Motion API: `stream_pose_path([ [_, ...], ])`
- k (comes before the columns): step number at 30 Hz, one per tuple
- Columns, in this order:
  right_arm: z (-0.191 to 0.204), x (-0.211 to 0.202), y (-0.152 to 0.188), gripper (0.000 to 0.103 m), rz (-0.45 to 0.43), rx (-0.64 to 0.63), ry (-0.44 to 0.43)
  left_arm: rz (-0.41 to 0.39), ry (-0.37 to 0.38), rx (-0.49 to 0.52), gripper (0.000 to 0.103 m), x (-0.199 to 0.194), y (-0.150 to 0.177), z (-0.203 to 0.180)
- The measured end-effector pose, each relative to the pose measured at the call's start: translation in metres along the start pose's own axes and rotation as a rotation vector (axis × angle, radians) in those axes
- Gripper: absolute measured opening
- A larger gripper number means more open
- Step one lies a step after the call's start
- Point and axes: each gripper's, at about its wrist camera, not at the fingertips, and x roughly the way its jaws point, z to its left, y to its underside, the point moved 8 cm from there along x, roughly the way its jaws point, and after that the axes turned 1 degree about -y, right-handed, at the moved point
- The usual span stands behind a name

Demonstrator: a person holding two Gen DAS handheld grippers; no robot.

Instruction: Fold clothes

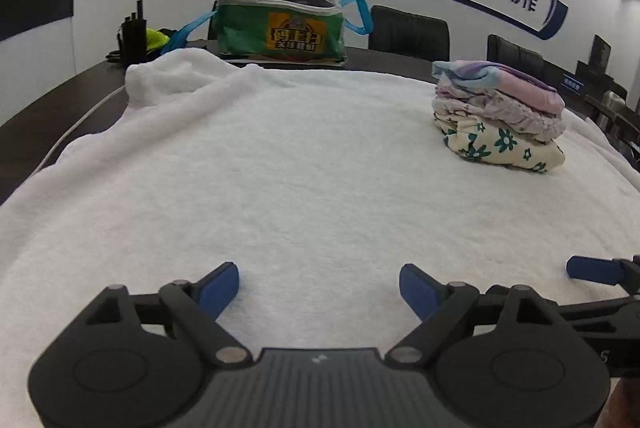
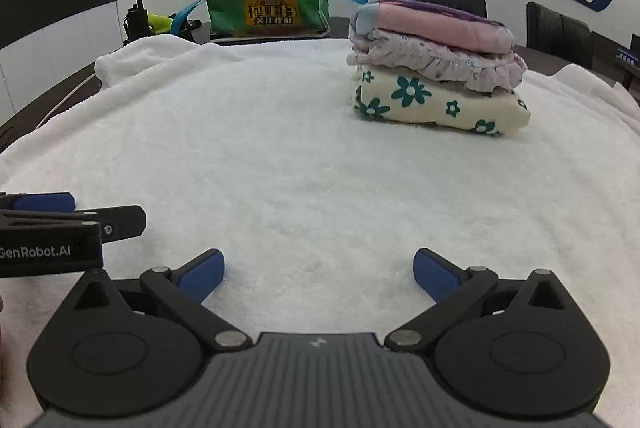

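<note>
Right gripper [image 2: 318, 274], jaws spread, above fluffy white blanket [image 2: 280, 156]; stack of three folded garments [image 2: 436, 80] beyond; green fabric bag [image 2: 266, 10] behind.

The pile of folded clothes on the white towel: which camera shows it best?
The right wrist view. There the pile of folded clothes sits nearer the middle and looks bigger, so its three layers, pink over lilac over flowered cream, are easy to tell apart. The left wrist view shows the same pile smaller, off to the right side.
</note>
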Motion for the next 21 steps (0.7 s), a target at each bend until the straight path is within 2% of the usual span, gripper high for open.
stream_pose_path([
  [2,-0.001,-0.002,-0.002,0.103,-0.014,0.004,0.009,0.000,0.012,-0.029,0.088,-0.001,-0.004,0.000],
  [6,-0.001,-0.002,0.000,0.103,-0.010,-0.009,0.035,-0.025,0.008,-0.001,0.094,0.000,-0.001,-0.003],
  [12,0.001,-0.005,0.002,0.103,-0.012,-0.053,0.057,-0.025,-0.006,0.004,0.095,-0.005,0.002,-0.002],
  [14,-0.005,-0.006,0.002,0.103,-0.007,-0.030,0.054,-0.028,-0.010,-0.004,0.095,-0.006,0.003,-0.001],
  [16,-0.014,-0.003,0.002,0.103,-0.003,0.000,0.058,-0.019,-0.006,0.010,0.103,-0.004,0.004,-0.003],
  [18,-0.014,-0.003,0.002,0.103,-0.006,-0.008,0.059,-0.008,-0.013,0.033,0.103,-0.001,0.005,-0.006],
  [21,-0.009,-0.005,0.002,0.103,-0.025,-0.056,0.108,0.009,-0.051,0.081,0.103,0.002,0.006,-0.012],
])
